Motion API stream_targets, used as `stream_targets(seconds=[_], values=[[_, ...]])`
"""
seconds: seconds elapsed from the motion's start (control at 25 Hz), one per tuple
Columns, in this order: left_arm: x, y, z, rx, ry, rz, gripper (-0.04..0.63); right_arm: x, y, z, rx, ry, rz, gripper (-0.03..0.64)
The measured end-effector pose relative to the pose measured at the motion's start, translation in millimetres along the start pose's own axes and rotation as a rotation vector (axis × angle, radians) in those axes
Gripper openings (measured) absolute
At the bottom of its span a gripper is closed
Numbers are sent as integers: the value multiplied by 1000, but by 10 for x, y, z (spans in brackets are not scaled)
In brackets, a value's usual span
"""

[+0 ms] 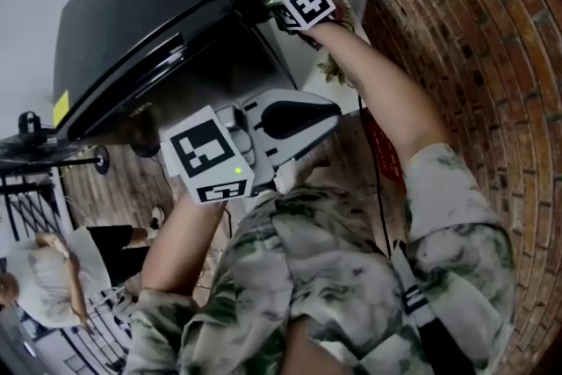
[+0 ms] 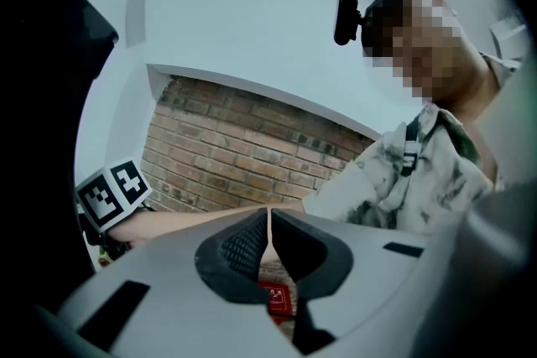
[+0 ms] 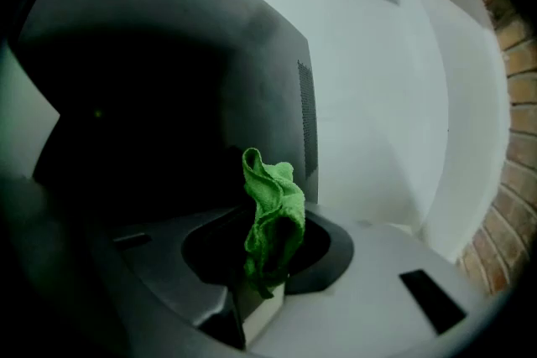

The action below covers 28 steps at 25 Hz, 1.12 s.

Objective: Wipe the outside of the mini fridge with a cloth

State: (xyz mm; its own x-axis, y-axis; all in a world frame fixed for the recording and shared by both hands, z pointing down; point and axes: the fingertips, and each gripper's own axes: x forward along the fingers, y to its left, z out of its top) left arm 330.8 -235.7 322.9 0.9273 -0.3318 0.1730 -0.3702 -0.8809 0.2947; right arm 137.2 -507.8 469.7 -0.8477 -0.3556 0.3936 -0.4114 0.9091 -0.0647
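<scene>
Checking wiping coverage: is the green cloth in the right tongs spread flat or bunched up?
Bunched up: the green cloth stands crumpled in folds, pinched between the right tongs.

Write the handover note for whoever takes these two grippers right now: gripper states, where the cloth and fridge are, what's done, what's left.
Right gripper: shut on the green cloth, raised at the upper corner of the black mini fridge; whether the cloth touches it is unclear.
Left gripper: jaws together, empty, held low and away from the fridge.
Done: cloth is gripped and at the fridge; how much has been wiped doesn't show.
Left: wipe the fridge's outer faces.
</scene>
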Motion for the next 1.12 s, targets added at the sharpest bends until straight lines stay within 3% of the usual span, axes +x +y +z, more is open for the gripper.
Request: stream_targets(seconds=[0.44, 0.6, 0.76, 0.96, 1.12], values=[[-63, 22, -12, 1, -3, 14, 29, 339, 11, -1064, 99, 174, -13, 94], [-74, 19, -14, 1, -8, 16, 29, 316, 10, -1201, 103, 204, -14, 94], [-80, 5, 4, 6, -15, 10, 28, 174, -29, -961, 79, 173, -18, 94], [-58, -63, 37, 13, -23, -3, 29, -245, 49, -145, 7, 10, -13, 94], [-58, -81, 45, 12, -29, -6, 29, -618, 150, 342, -28, -47, -3, 94]])
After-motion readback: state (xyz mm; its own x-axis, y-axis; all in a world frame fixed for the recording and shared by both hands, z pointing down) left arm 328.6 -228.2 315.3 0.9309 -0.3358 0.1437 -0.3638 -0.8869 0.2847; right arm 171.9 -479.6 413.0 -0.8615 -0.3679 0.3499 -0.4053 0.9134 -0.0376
